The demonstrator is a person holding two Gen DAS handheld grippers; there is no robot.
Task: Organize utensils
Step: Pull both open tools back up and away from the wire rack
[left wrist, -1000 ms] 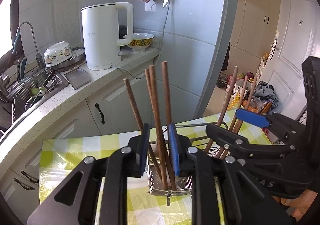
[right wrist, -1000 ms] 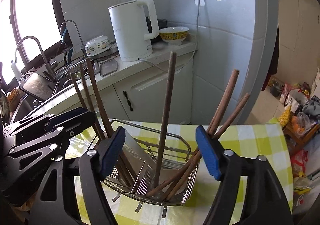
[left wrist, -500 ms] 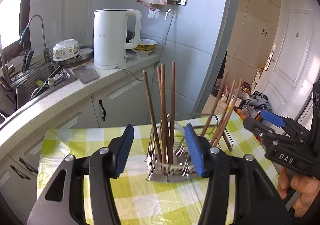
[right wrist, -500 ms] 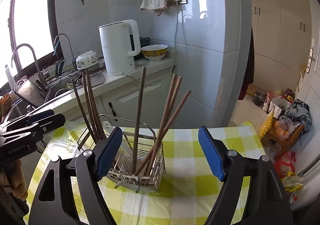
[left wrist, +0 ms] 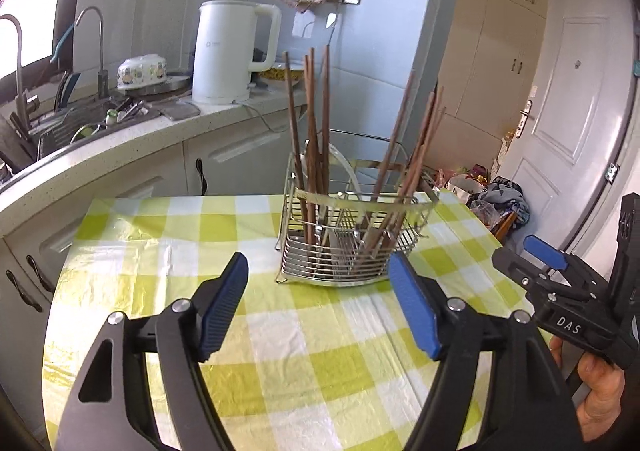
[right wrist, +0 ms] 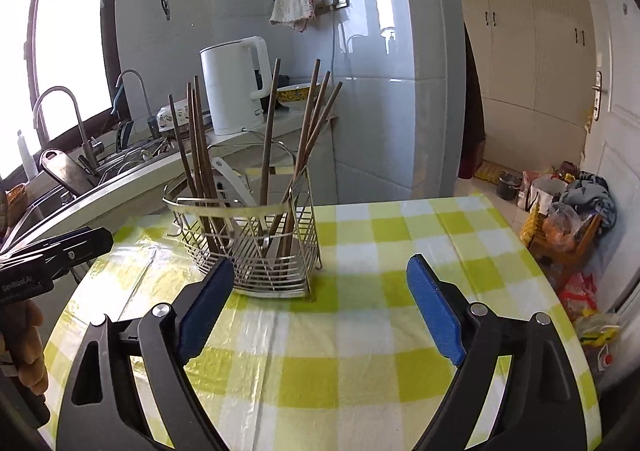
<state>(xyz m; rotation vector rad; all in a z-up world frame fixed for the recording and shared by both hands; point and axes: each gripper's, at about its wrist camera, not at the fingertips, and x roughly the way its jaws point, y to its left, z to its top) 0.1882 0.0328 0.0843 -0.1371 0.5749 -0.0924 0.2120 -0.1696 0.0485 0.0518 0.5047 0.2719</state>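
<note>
While both grippers, left (left wrist: 318,305) and right (right wrist: 320,305), gape empty, the caddy (left wrist: 352,239) stands ahead of each, chopsticks (left wrist: 314,119) upright.

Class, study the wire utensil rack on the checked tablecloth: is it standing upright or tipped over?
Upright. The wire rack rests on its feet on the tablecloth, its rim level, with chopsticks standing in it, handles up.

Both tools are matte black plastic frames with triangular cut-outs near the base. The left hand-held gripper (left wrist: 318,301) has two fingers faced with ribbed blue pads (left wrist: 412,309) and round silver screw heads at its joints. The right hand-held gripper (right wrist: 320,305) is built the same, blue pads (right wrist: 434,315) and silver screws; its side bears white letters "DAS". Bare fingers (left wrist: 600,391) show beneath it.
</note>
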